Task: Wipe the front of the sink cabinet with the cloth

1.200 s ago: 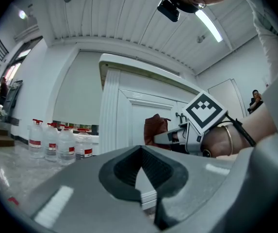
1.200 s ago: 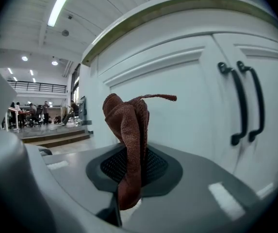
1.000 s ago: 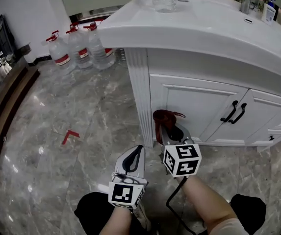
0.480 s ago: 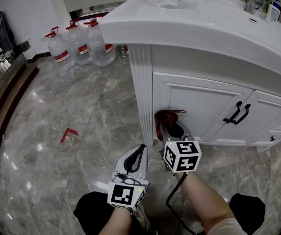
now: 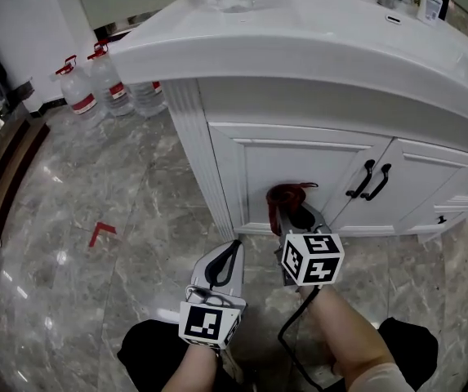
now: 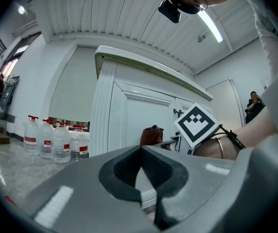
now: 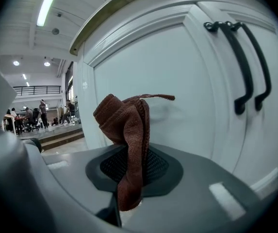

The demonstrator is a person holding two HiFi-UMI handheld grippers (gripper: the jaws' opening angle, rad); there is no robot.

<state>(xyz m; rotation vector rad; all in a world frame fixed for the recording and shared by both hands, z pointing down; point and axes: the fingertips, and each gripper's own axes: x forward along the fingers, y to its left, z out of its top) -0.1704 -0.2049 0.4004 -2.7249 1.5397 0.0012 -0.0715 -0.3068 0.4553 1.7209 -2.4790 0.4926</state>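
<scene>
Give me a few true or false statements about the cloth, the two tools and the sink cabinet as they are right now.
1. The right tool is shut on the red-brown cloth. True.
2. The left tool grips a second cloth. False: its jaws are together with nothing between them.
3. The door handles are black. True.
4. The red-capped water jugs stand on the countertop. False: they stand on the floor, to the left of the cabinet.
</scene>
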